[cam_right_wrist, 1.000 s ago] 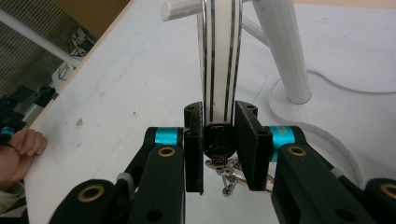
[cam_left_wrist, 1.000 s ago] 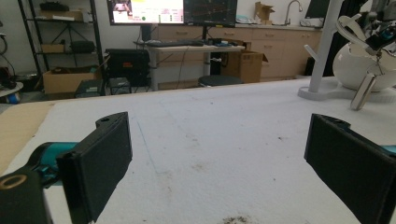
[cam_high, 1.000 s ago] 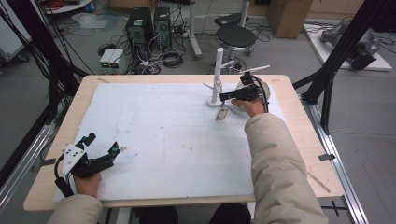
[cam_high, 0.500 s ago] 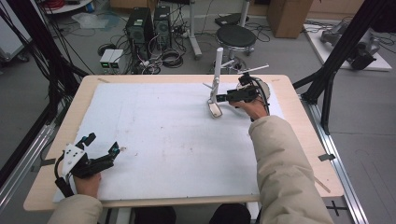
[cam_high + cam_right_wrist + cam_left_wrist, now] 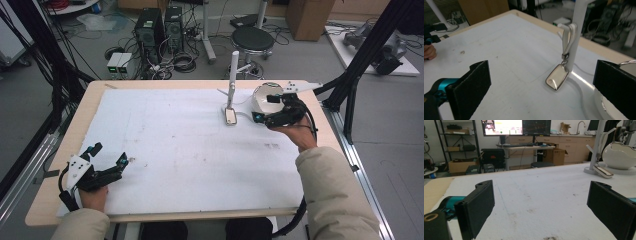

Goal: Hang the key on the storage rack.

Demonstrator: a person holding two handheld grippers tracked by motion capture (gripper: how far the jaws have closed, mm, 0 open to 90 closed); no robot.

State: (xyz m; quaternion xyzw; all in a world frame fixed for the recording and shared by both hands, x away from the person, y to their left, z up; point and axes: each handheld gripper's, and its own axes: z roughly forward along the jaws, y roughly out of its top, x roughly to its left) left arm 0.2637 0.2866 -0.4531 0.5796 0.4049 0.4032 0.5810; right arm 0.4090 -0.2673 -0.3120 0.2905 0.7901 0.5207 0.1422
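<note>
A small cream fob with a metal rim (image 5: pixel 230 116) (image 5: pixel 557 78) hangs by a white strap (image 5: pixel 569 37) from a peg on a white post (image 5: pixel 233 75) (image 5: pixel 576 35). Its lower end rests on the white sheet. My right gripper (image 5: pixel 263 108) (image 5: pixel 541 87) stands just right of it; its jaws have just been opening and are open, with nothing between them. My left gripper (image 5: pixel 109 153) (image 5: pixel 540 207) rests open at the near left corner, holding nothing. From there the fob (image 5: pixel 602 171) lies far off.
A white bowl (image 5: pixel 265 97) (image 5: pixel 620 155) sits right of the post's base, close behind my right gripper. A white sheet (image 5: pixel 175 145) covers most of the wooden table (image 5: pixel 87 107). A stool, computers and cables stand on the floor beyond the far edge.
My right gripper let go of the fob, opened wide and drew back to the right, toward the bowl. The fob now hangs free from the post. The left gripper kept still.
</note>
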